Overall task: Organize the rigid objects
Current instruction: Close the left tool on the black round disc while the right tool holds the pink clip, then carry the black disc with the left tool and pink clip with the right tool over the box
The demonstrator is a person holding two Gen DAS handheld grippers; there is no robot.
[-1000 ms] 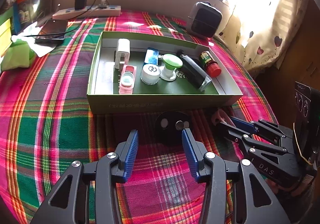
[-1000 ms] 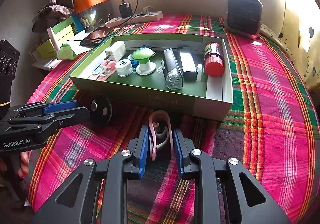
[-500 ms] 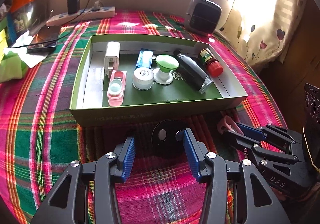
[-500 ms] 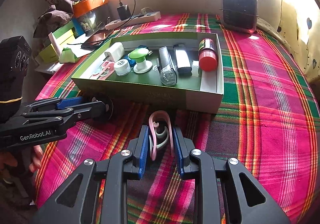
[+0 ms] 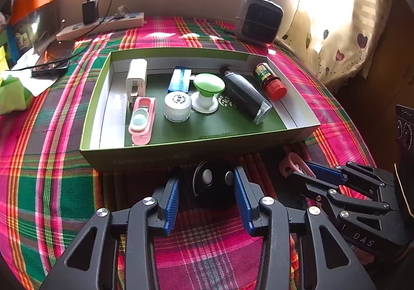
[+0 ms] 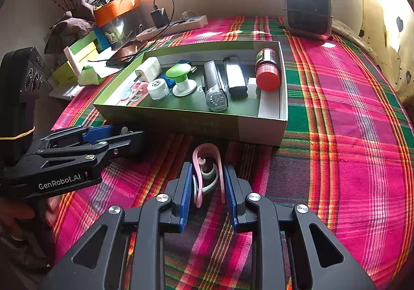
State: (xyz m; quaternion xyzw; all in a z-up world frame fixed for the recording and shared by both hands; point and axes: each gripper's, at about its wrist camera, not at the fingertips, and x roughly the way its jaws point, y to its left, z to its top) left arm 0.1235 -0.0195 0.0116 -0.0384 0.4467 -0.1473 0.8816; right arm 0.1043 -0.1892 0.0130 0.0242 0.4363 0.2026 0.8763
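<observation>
A green cardboard box (image 5: 145, 158) (image 6: 170, 115) lies on the plaid cloth and holds several small items: a white charger (image 5: 136, 77), a pink case (image 5: 142, 119), a white jar (image 5: 178, 106), a green knob (image 5: 208, 92), a black tube (image 5: 244, 94) and a red-capped bottle (image 5: 270, 80). My left gripper (image 5: 205, 186) is open around a black round disc (image 5: 211, 186) just in front of the box. My right gripper (image 6: 208, 181) is shut on a pink clip (image 6: 207, 168), which also shows in the left wrist view (image 5: 293, 164).
A small heater (image 5: 258, 20) stands at the back right. A power strip (image 5: 101, 27) with a charger, a phone (image 5: 53, 60) and green packets (image 6: 77, 67) lie at the back left. The cloth drops off to the right.
My left gripper has moved forward, so the black disc now sits between its fingers. My right gripper has stayed shut on the pink clip and shifted slightly toward the box.
</observation>
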